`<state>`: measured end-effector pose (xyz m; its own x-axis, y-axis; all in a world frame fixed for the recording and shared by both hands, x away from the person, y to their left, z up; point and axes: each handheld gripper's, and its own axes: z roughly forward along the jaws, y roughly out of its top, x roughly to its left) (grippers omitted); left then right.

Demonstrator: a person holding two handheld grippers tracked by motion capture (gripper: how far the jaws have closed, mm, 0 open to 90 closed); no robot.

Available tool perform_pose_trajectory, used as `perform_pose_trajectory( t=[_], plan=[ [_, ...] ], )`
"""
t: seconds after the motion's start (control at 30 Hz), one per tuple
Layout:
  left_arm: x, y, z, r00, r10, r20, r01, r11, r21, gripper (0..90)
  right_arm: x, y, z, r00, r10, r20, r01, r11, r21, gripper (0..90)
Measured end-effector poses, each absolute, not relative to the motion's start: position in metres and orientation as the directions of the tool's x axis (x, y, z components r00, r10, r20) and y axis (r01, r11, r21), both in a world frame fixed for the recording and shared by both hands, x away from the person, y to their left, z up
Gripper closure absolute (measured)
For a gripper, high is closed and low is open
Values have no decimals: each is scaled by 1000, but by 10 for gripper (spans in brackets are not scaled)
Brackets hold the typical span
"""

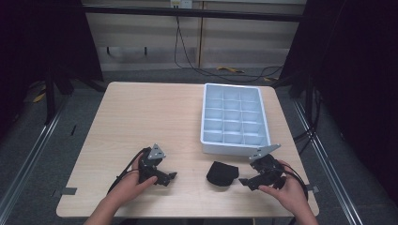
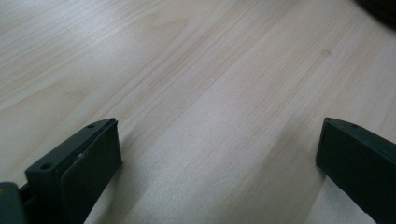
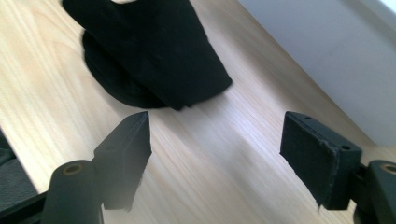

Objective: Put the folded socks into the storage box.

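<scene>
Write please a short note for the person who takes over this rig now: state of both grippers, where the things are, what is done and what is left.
Left gripper: open, holds nothing, low over bare table near the front edge.
Right gripper: open, holds nothing, jaws pointing at the black cloth, close to it but not touching.
The folded cloth lies on the table just in front of the white compartment tray; the tray's compartments look empty.
Done: nothing is gripped yet.
Left: probably grasp the cloth with the right gripper; it may be meant for the tray.
</scene>
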<state>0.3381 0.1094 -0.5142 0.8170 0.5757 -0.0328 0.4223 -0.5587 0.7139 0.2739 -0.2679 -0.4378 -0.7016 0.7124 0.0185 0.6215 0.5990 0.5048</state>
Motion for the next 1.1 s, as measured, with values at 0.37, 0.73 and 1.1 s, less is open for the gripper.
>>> perform_pose_trajectory(
  t=[0.37, 0.73, 1.1],
  plan=[
    [338, 109, -514, 817, 575, -34, 422, -558, 714, 0, 276, -240, -428, -761, 649, 19, 576, 662, 479, 250],
    [338, 109, -514, 817, 575, -35, 423, -558, 714, 0, 282, -215, -428, -802, 596, 31, 542, 706, 456, 256],
    [338, 109, -514, 817, 576, -35, 423, -558, 714, 0, 286, -200, -432, -828, 561, 27, 516, 740, 432, 256]
  ],
)
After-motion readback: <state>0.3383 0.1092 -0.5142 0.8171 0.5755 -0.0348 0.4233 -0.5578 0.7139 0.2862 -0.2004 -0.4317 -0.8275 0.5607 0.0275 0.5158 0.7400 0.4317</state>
